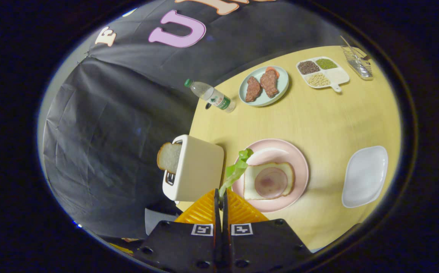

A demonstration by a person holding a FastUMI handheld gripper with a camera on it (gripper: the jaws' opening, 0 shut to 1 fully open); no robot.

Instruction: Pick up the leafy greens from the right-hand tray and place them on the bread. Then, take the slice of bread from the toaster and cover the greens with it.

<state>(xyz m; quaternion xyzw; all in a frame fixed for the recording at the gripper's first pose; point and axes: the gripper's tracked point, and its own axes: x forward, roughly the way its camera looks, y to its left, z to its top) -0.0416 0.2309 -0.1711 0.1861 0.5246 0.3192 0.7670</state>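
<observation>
Your gripper sits bottom centre of the frame, fingers pinched together on the greens, which stick up just ahead of them. Right behind the greens you've got the plate mid-frame, with bread on it and a ham slice on the bread. Toaster is just left of the plate, a bread slice poking out of its left side. Tray is over at right, well apart. Upper part of the frame: bottle lying down, then a dish with steaks to its right, then a grain tray, and a rack in the upper right corner. All on the table.
</observation>
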